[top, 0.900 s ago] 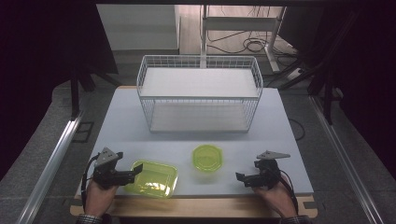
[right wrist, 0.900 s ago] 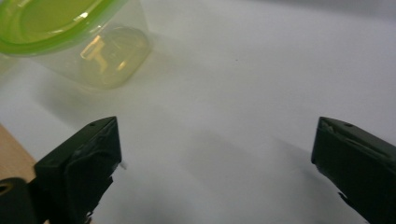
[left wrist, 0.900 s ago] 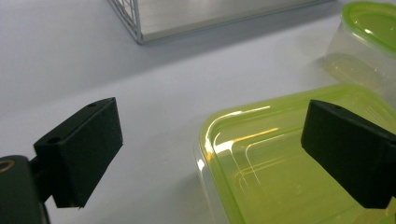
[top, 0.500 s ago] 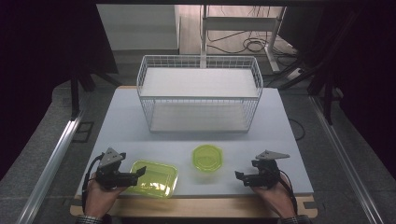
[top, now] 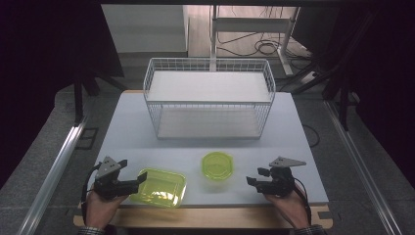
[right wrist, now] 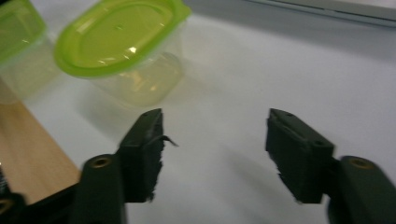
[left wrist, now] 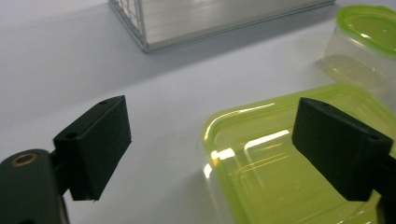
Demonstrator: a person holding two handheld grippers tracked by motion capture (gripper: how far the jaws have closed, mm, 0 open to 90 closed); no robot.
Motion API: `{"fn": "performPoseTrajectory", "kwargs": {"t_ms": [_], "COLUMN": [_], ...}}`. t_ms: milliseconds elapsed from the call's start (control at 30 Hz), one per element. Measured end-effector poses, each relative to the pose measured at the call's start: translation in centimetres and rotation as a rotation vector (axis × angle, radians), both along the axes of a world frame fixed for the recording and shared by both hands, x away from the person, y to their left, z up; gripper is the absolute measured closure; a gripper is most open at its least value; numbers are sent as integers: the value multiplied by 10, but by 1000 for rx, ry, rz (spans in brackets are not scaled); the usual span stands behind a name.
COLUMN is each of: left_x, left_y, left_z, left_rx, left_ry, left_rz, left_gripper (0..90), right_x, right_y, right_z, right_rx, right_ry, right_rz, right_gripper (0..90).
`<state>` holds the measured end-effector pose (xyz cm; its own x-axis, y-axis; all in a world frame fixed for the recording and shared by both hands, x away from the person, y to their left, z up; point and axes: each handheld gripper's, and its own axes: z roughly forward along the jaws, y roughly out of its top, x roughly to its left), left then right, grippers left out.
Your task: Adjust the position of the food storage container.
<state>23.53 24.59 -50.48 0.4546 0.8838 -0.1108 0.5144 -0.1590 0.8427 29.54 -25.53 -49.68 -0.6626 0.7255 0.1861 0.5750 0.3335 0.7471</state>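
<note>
Where the pale desk [top: 122,132] fills the high view, one white wire basket [top: 209,98] stands toward its far side, upright and empty. Two green-lidded clear containers lie near the front edge: one rectangular container [top: 159,187] at left, lid on, and one smaller rounded container [top: 217,165] just right of it, apart, lid on. Two grippers, one per hand: the left gripper [top: 139,180] has its jaws spread wide, one jaw over the rectangular container's lid corner, the other over bare desk, nothing held; the right gripper [top: 254,177] likewise stands wide apart and empty, pointing toward the rounded container, near but not touching
</note>
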Motion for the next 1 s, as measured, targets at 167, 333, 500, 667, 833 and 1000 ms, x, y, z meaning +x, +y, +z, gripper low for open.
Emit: {"fn": "performPoseTrajectory", "kwargs": {"t_ms": [167,333,500,667,833,1000], "left_x": [0,2,3,3,3,3], "left_y": [3,1,0,-2,-3,-3], "left_z": [-3,-6,-7,-8,-9,-9], "left_rx": [15,36,35,50,62,60], "left_ry": [-7,-3,-7,-8,-8,-9], "left_rz": [18,12,5,2,0,-1], "left_gripper": [55,41,39,37,36,36], "right_x": [-2,-1,2,9,15,22], "right_y": [5,16,34,55,83,110], "right_z": [8,16,23,30,34,35], "right_rx": [5,-30,-55,-53,-51,-66], "right_ry": [-14,-12,-11,-11,-20,-30], "right_rz": [46,103,148,189,244,294], "right_gripper": [566,769,890,893,893,892]}}
